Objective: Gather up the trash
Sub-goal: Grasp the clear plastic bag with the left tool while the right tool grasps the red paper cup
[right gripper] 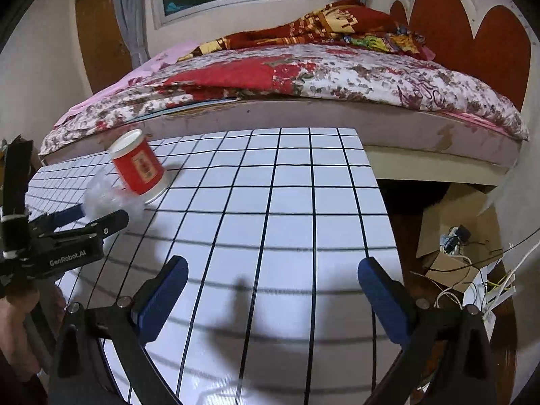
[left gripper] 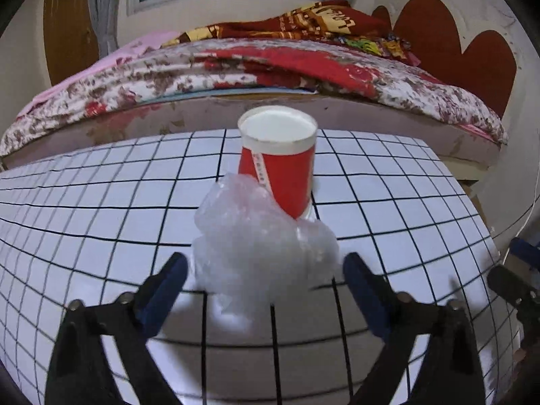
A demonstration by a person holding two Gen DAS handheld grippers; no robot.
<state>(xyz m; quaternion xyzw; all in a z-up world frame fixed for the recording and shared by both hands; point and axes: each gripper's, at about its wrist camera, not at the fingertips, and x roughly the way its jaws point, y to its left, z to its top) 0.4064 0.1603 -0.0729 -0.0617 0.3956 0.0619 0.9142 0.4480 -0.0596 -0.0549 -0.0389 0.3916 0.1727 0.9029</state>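
Two pieces of trash sit together on the white, black-gridded bench (left gripper: 101, 202) beside a bed (left gripper: 236, 67) with a floral quilt: a crumpled wad of clear, glossy plastic film (left gripper: 260, 256) and, touching it just behind, an upright red paper cup with a white rim (left gripper: 278, 165). The left gripper (left gripper: 265, 270) hangs over the bench with its blue-padded jaws spread wide, the wad lying straight ahead between the fingertips and not yet pinched; the wad is lumpy with no clear long axis, soft and likely to compress under a squeeze. The right gripper (right gripper: 273, 273), likewise spread and holding nothing, hovers over bare grid well apart from both items, which lie far to its left. By these views, the left hand is the nearer one for the plastic.
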